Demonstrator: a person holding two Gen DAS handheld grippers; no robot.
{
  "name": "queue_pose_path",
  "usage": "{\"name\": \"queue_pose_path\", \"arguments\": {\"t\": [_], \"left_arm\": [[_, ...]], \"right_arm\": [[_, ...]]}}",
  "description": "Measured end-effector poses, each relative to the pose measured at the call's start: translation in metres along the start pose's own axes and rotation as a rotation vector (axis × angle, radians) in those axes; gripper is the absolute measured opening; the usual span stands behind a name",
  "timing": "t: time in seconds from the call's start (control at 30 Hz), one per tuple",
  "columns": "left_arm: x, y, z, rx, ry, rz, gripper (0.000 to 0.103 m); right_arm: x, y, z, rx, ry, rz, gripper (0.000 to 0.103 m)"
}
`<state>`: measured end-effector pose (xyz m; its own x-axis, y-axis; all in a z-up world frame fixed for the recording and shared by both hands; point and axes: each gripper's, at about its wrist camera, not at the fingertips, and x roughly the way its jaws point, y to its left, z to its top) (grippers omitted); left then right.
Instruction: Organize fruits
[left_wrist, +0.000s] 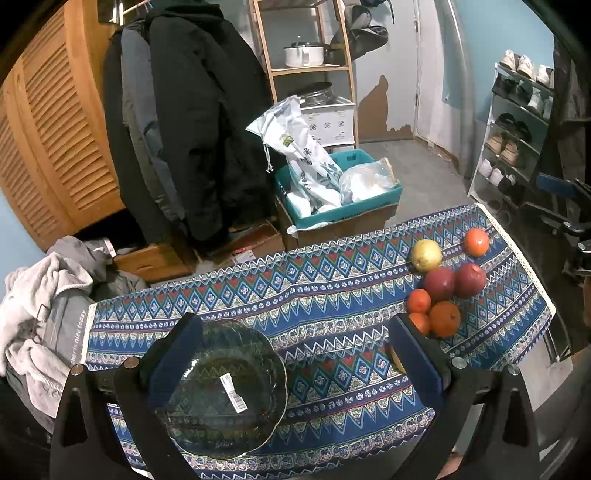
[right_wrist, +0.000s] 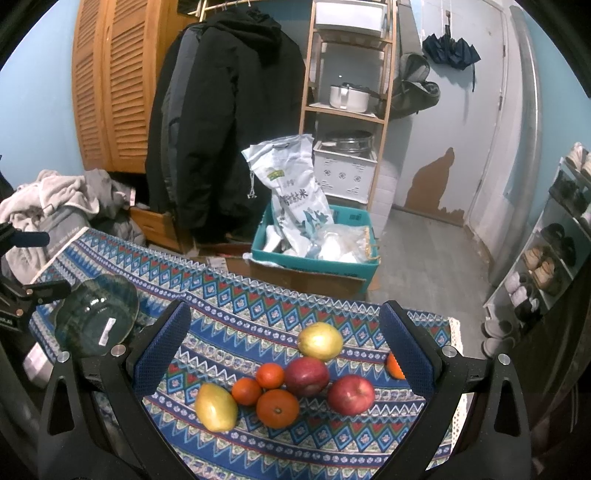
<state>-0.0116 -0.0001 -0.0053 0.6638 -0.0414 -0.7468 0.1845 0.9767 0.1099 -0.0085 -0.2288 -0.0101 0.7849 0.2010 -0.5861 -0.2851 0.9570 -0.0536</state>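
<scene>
The left gripper hovers low over a surface draped in a blue patterned cloth, its two dark blue fingers spread wide apart and holding nothing. A dark glass plate with a scalloped rim and a white barcode sticker lies on the cloth at about 7 o'clock in the left wrist view, partly behind the left finger.

The right gripper hangs above the fruit with its fingers also wide apart and empty. Between them, in the right wrist view, the fruit sits in a loose cluster on the cloth. A yellow mango lies at 7 o'clock, just beside a small orange. A second small orange and a larger orange touch that one near the centre. Two red apples sit at 5 o'clock, the nearer one touching the small orange. A yellow-green fruit rests behind them. Another orange peeks out from behind the right finger at 3 o'clock, apart from the rest.

The plate stands well apart from the fruit, at the opposite end of the surface.

Beyond the surface, at 12 o'clock, a teal box holds white bags. Dark coats hang at 11 o'clock, and a wooden shelf carries a white pot.
</scene>
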Motion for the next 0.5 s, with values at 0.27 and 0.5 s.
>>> {"name": "queue_pose_path", "arguments": {"t": [0.27,0.5], "left_arm": [[0.0009,0.0000,0.0003,0.002,0.002,0.000,0.102],[0.0027,-0.0004,0.0009,0.006,0.007,0.006,0.102]], "right_arm": [[0.0000,-0.0004,0.0005,0.001,0.001,-0.002,0.100],[-0.0004,-0.0009,0.0008,-0.004,-0.002,-0.005,0.100]]}}
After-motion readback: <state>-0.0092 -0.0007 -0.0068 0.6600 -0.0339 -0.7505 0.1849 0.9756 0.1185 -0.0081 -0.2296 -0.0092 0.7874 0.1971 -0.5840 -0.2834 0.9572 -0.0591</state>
